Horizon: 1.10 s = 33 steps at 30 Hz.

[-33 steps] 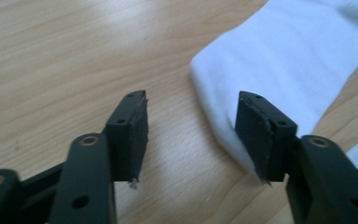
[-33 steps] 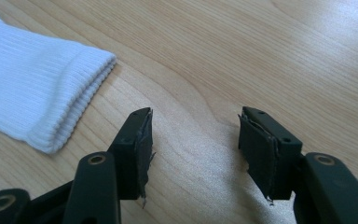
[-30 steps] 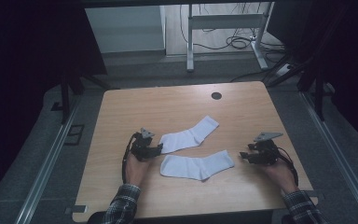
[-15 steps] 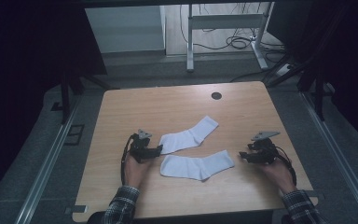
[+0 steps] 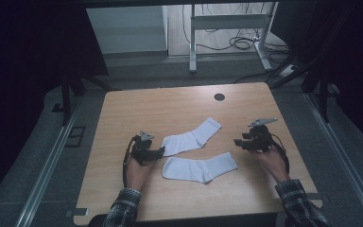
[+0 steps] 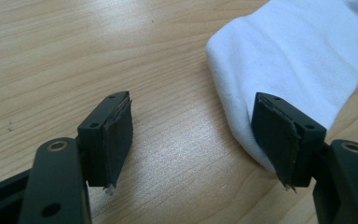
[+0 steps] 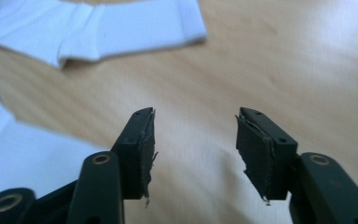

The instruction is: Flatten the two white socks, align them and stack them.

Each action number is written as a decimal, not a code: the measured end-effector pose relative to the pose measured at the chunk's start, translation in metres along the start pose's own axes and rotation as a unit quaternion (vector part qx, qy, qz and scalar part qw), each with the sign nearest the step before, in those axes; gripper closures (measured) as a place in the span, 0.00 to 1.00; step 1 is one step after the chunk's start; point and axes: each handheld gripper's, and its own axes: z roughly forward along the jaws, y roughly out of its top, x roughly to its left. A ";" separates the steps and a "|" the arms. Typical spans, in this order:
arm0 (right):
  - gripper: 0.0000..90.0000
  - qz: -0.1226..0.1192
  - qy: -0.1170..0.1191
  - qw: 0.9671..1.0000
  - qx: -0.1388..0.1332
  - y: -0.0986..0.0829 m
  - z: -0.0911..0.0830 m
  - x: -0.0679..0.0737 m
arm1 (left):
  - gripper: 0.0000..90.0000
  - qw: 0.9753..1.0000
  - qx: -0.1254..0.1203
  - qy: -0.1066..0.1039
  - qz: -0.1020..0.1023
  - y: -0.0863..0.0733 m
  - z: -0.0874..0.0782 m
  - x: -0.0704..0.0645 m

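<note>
Two white socks are lying flat and apart on the worktop (image 5: 123, 113), neither folded nor paired, so the work looks barely begun. The far sock (image 5: 191, 138) is lying slantwise with its toe end toward the left hand-held gripper (image 5: 157, 152); the near sock (image 5: 199, 168) is lying just below it, its cuff pointing toward the right hand-held gripper (image 5: 238, 142).

The left hand-held gripper (image 6: 193, 135) is sitting wide open and holding nothing, one jaw just at the edge of the far sock (image 6: 303, 60). The right hand-held gripper (image 7: 193, 149) is also gaping open and empty over bare wood, with the near sock (image 7: 23, 163) just beside it and the far sock (image 7: 121, 28) lying beyond.

Both grasps are probably still to come. A dark round hole (image 5: 219, 97) is sitting near the far edge, well apart; nothing is blocking either reach.
</note>
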 end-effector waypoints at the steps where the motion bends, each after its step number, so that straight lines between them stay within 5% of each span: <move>1: 0.56 -0.005 -0.003 1.000 0.000 0.005 0.003 0.001 | 0.33 1.000 0.000 0.000 0.000 0.000 0.000 0.000; 13: 0.70 -0.048 -0.020 0.999 0.006 0.039 0.047 0.013 | 0.34 1.000 0.000 0.000 0.001 0.000 0.000 0.000; 26: 0.61 -0.042 -0.037 0.998 0.010 0.057 0.089 0.008 | 0.40 1.000 -0.003 -0.008 0.007 0.000 0.000 -0.001; 30: 0.74 -0.040 -0.027 0.999 0.014 0.056 0.098 0.009 | 0.49 1.000 -0.007 -0.020 0.015 0.000 -0.001 -0.002; 33: 0.87 -0.029 -0.018 0.999 0.024 0.056 0.096 0.012 | 0.66 0.999 -0.011 -0.033 0.016 0.000 0.000 -0.004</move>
